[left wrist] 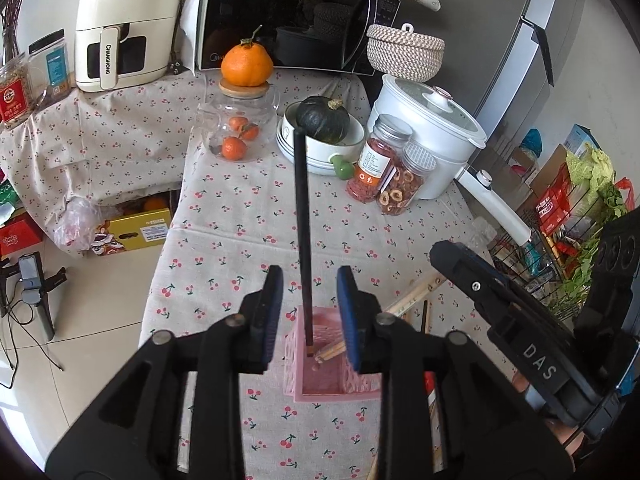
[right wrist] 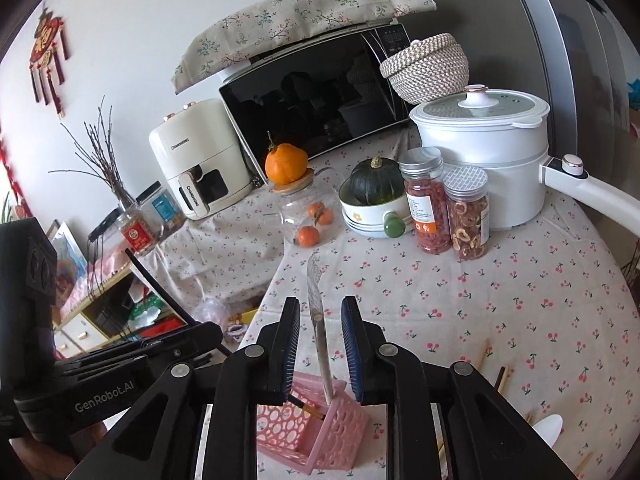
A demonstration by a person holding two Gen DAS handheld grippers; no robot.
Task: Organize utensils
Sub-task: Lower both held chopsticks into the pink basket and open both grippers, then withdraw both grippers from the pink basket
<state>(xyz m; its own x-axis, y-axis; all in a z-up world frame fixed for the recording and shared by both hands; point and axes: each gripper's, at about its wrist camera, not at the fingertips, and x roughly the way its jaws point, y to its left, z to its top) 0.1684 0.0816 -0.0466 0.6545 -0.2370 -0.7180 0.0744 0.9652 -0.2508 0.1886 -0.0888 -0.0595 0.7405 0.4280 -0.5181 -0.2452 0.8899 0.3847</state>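
Note:
A pink perforated utensil holder (left wrist: 324, 376) stands on the cherry-print tablecloth; it also shows in the right wrist view (right wrist: 340, 436). A dark chopstick (left wrist: 302, 220) stands in it, with pale wooden chopsticks (left wrist: 330, 350) leaning inside. My left gripper (left wrist: 310, 316) is open above the holder, jaws on either side of the dark chopstick, apart from it. My right gripper (right wrist: 320, 344) is open above the holder, with a clear plastic utensil (right wrist: 318, 320) standing in the holder between its jaws. Loose chopsticks (right wrist: 486, 360) and a white spoon (right wrist: 550, 430) lie at right.
At the back stand a glass jar (left wrist: 236, 128) with oranges, a bowl (left wrist: 320, 152) holding a dark squash, two snack jars (left wrist: 390, 168), a white electric pot (left wrist: 432, 128), a microwave (left wrist: 288, 16) and an air fryer (left wrist: 128, 28). The table's left edge drops to the floor.

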